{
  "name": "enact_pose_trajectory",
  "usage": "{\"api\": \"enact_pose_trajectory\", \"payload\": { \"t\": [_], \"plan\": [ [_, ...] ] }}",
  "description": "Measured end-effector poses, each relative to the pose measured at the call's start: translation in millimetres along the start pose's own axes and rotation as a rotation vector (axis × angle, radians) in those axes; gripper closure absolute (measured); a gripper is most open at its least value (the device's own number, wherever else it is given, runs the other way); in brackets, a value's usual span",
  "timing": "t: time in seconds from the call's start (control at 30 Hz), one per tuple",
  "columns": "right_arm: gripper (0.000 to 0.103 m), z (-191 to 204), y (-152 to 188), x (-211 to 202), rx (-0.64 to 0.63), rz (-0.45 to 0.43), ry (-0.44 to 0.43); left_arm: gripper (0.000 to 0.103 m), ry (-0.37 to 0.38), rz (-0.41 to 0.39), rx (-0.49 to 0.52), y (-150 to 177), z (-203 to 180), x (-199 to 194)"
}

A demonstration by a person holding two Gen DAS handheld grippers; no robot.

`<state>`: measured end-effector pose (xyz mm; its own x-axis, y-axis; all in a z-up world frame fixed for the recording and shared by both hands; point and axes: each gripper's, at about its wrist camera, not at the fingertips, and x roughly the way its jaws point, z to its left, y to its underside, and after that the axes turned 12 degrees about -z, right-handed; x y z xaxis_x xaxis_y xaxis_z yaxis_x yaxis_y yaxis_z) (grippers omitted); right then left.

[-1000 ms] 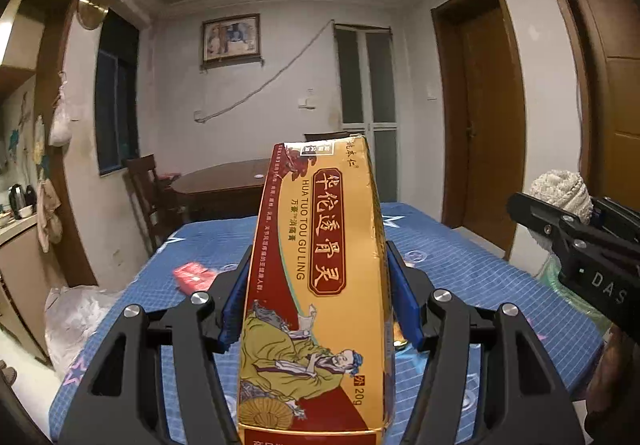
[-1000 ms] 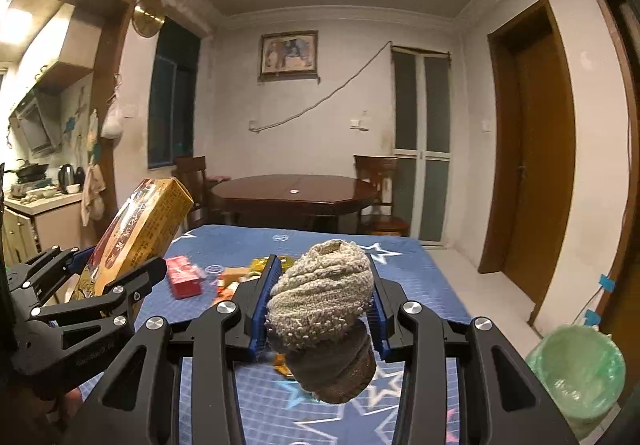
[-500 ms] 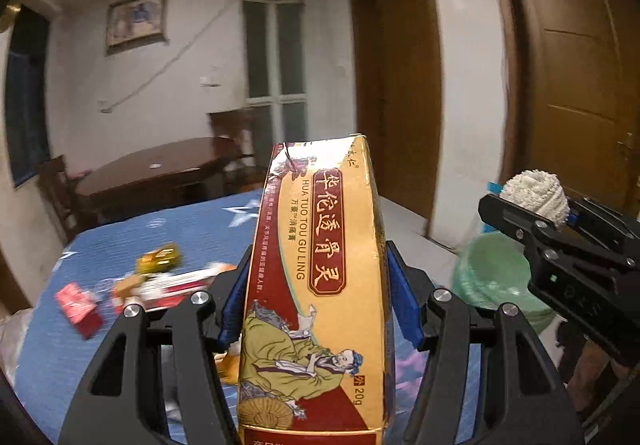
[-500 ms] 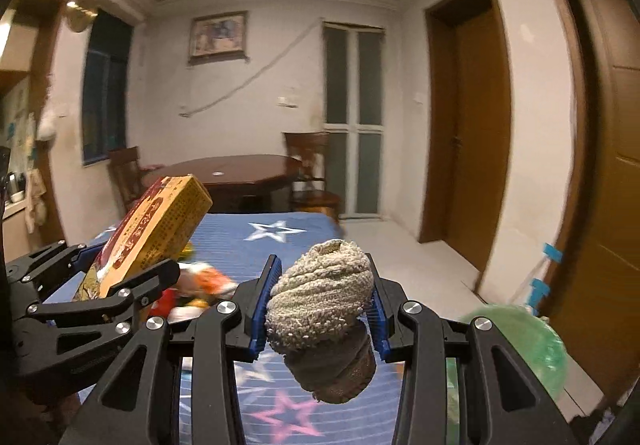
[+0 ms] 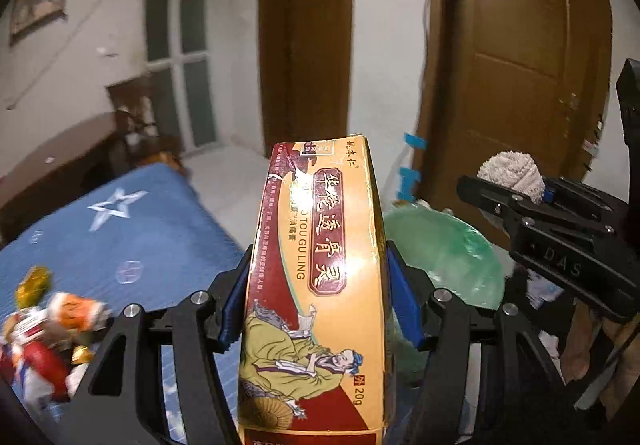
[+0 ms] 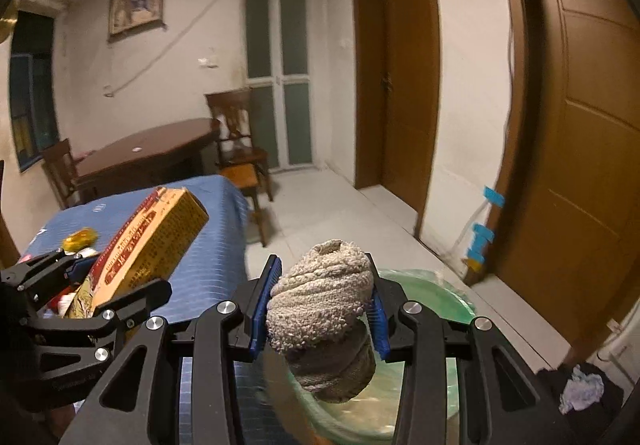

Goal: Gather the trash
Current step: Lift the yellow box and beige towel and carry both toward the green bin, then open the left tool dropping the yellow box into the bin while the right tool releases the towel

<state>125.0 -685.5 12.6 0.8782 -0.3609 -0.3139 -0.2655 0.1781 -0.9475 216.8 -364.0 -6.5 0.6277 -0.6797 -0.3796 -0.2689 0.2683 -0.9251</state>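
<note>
Your right tool (image 6: 320, 309) pinches the rolled sock (image 6: 324, 309) right above the green bin (image 6: 448, 297); your left tool (image 5: 316, 301), clamping the upright box (image 5: 320, 277) (long axis along the fingers), sits further bench-side

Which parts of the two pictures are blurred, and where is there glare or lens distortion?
Left wrist view: the wrappers on the blue cloth and the green bin bag smear with motion, the box stays sharp, with glare on its glossy face. Right wrist view: the rolled sock is sharp, the bin bag below blurs, and the door frames bow from the fisheye.
</note>
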Motion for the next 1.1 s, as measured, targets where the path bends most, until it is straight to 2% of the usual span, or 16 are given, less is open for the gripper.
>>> {"api": "enact_pose_trajectory", "payload": {
  "t": [0.2,0.4,0.6,0.77,1.1],
  "plan": [
    [0.062,-68,13,51,0.053,0.103,0.049,0.045,0.108,0.089,-0.01,-4,-26,63],
    [0.062,-102,43,76,0.097,0.162,0.088,0.045,0.154,0.17,-0.014,-1,-43,111],
    [0.062,-108,72,81,0.114,0.2,0.107,0.045,0.17,0.213,-0.016,4,-54,129],
    [0.062,-91,87,77,0.117,0.222,0.11,0.045,0.173,0.23,-0.02,8,-53,136],
    [0.062,-95,94,84,0.125,0.228,0.108,0.044,0.179,0.243,-0.014,12,-67,148]
  ]
}}
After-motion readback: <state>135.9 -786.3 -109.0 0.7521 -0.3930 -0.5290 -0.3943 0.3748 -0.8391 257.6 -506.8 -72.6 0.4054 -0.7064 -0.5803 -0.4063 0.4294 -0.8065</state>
